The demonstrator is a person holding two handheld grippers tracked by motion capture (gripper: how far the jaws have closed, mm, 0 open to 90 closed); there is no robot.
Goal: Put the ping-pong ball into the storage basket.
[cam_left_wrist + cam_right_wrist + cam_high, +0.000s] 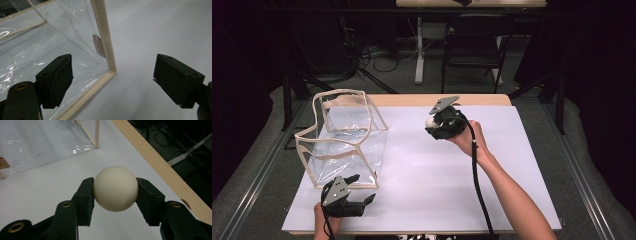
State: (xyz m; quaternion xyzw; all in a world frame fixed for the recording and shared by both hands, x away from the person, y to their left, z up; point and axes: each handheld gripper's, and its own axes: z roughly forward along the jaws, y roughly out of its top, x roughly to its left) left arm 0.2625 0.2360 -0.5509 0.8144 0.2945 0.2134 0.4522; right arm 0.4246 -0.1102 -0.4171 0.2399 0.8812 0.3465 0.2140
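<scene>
Ball [115, 188]: probably light, smooth, rigid; can slip.
Right gripper [115, 195]: pinches it across the middle.
Left gripper [113, 82]: spread, beside clear bag [343, 141].

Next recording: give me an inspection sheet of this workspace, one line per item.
Surface: white table top, wooden edge at the far side.
Job's things: cream ball; clear bag with beige trim, standing open at the left.
Clutter: nothing seen.
Grippers: right gripper clamps the ball, raised over the table; left gripper open, jaws either side of the bag's near corner.
Cables: black cable trails along the right forearm.
Surroundings: dark room, folding chair, floor wiring beyond the table.
</scene>
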